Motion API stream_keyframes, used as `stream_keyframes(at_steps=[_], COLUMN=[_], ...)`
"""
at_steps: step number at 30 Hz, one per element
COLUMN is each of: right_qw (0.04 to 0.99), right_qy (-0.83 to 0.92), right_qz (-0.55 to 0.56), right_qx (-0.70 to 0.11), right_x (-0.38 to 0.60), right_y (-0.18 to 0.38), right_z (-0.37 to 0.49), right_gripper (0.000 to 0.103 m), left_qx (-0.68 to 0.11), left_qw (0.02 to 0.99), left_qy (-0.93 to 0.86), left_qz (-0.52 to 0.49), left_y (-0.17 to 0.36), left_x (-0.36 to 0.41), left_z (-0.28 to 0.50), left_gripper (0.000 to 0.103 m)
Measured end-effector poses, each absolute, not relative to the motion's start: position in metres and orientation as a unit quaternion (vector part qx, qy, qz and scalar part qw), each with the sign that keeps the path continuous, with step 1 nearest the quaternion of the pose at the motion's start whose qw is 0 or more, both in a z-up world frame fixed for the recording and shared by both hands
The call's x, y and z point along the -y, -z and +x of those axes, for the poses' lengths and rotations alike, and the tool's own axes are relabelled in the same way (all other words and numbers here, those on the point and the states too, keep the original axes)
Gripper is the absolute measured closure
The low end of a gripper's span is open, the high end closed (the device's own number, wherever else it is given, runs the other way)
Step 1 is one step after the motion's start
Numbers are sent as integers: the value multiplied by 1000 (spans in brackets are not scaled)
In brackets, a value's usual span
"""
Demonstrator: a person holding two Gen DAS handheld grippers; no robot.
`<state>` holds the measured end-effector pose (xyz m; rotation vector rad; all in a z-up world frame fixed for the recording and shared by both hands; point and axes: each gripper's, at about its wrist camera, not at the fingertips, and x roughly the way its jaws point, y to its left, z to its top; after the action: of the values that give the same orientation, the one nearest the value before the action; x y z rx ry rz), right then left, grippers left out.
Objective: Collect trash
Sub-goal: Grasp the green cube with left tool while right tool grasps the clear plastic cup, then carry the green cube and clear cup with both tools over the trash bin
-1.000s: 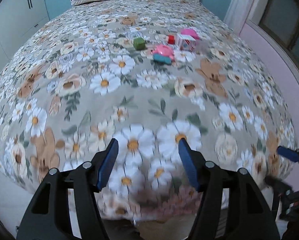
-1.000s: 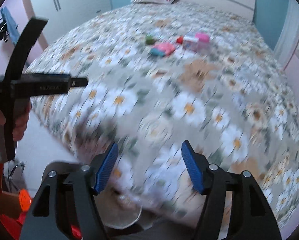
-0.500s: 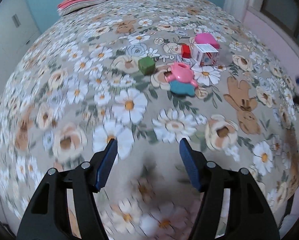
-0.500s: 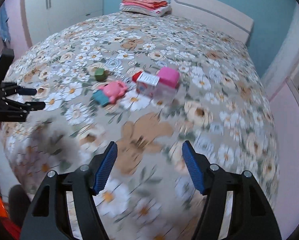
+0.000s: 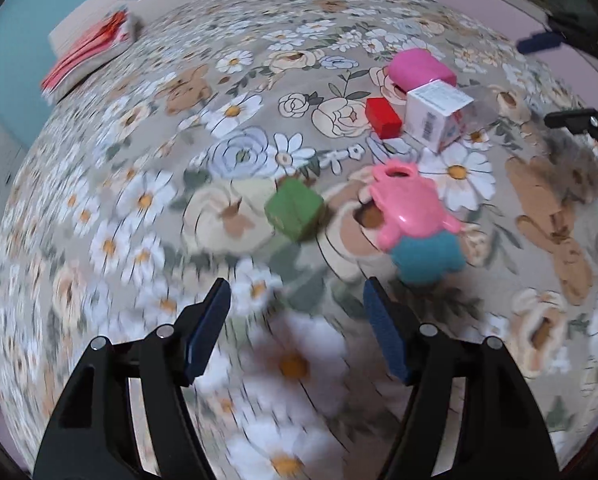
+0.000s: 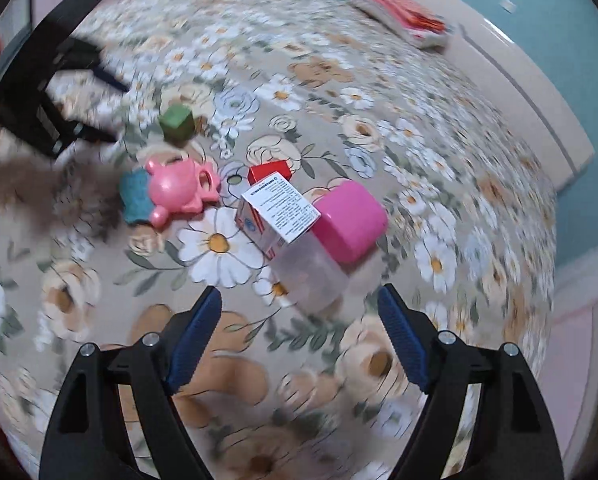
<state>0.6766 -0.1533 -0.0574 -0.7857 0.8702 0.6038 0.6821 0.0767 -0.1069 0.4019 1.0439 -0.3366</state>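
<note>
Floral bedspread (image 5: 139, 200) under both grippers' opening, empty fingers (image 6: 195, 332)

1. The bedspread (image 5: 259, 92) is beige-grey, printed with white daisies, cream roses and brown bears.
2. The cube (image 5: 295, 209) is green.
3. The small block (image 5: 383, 117) is red.
4. The toy (image 5: 409, 208) is pink with a teal lower part.
5. The carton (image 6: 277, 210) is white with black print and red-and-blue sides.
6. The clear container (image 6: 311, 276) has a magenta cap (image 6: 351, 220).
7. The folded cloth (image 6: 403, 6) is red and white.
8. The wall (image 6: 559, 20) is teal; the headboard (image 6: 519, 80) is cream.
9. Each gripper's pads (image 6: 399, 336) are blue on black arms.
</note>
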Motion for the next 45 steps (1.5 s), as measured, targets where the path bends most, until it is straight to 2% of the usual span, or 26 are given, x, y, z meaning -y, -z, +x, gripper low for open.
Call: stream_keyframes(at_steps=[7, 15, 18, 23, 27, 31, 35, 39, 40, 41, 45], right_qw=[757, 704, 694, 685, 681, 691, 711, 737, 747, 757, 787], right_qy=[-310, -357, -373, -384, -386, -375, -352, -315, -302, -288, -258], right_qz=[-409, -415, -393, -379, -350, -327, -307, -278, -267, -252, -200], right_qx=[-404, -453, -474, -490, -515, -525, -526, -529, -530, -530, -524], right_x=[142, 134, 134, 133, 136, 141, 148, 158, 160, 162, 171], right_y=[80, 120, 126, 132, 134, 134, 134, 133, 132, 131, 127], right_z=[715, 740, 747, 748, 751, 751, 746, 734, 730, 727, 715], right_gripper=[21, 21, 26, 37, 41, 46, 52, 53, 53, 53, 53], left_qx=[-488, -484, -483, -484, -485, -484, -480, -483, -485, -487, -497], left_qw=[821, 817, 816, 814, 811, 811, 816, 835, 840, 843, 851], left_qy=[213, 259, 266, 271, 273, 276, 264, 221, 209, 199, 154], left_qz=[207, 174, 173, 170, 181, 181, 186, 140, 128, 116, 72], left_y=[135, 145, 147, 149, 150, 150, 150, 146, 145, 144, 143], left_x=[-76, -74, -71, -69, -66, -61, -59, -72, -74, -77, -84], left_z=[725, 753, 756, 757, 753, 751, 742, 731, 730, 728, 719], left_gripper=[34, 34, 36, 43, 47, 61, 62, 65, 67, 73, 73])
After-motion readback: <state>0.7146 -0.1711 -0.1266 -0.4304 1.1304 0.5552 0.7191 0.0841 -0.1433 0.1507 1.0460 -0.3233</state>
